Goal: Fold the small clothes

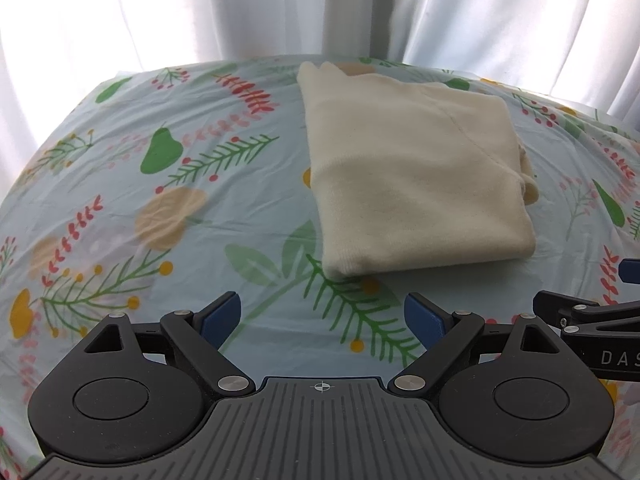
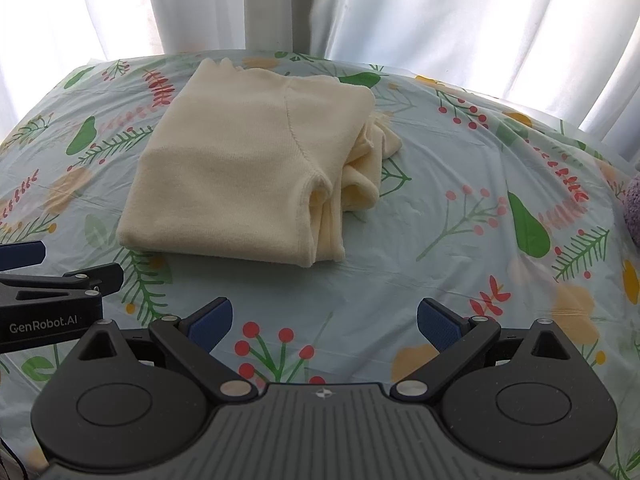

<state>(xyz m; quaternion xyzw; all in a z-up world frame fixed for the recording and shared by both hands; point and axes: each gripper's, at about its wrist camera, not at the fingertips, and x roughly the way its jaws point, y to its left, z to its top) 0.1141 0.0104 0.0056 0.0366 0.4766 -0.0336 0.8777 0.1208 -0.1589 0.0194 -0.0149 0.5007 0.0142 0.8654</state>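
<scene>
Two sets of tongs are seen side by side above a counter (image 1: pixel 120 184) that is covered with a pale blue cloth printed with leaves, pears, berries and yellow flowers. The left tongs (image 1: pixel 322 316) are held wide apart, with blue pads at the tips, and nothing is gripped between them; only the printed cloth is seen in the gap. The right tongs (image 2: pixel 324 318) are likewise spread wide and nothing is held by them. In the left wrist view the side of the right tongs is caught at the right edge; in the right wrist view the side of the left tongs is caught at the left edge, so the two are shown close beside each other.

One cream knitted garment (image 2: pixel 244 168) is laid on the counter, beyond both sets of tongs and apart from them. It is folded into a thick, roughly rectangular stack. A curved seam is visible across its top layer. Along its right side the layers are less tidy: several loose folds and a bunched piece are seen sticking out toward the right. In the left wrist view the garment (image 1: pixel 412 176) is placed ahead and slightly right; in the right wrist view it is placed ahead and to the left.

White curtains (image 2: pixel 440 12) are hung behind the counter, and bright light is let through them. A small purple fuzzy object (image 2: pixel 632 208) is glimpsed at the far right edge.
</scene>
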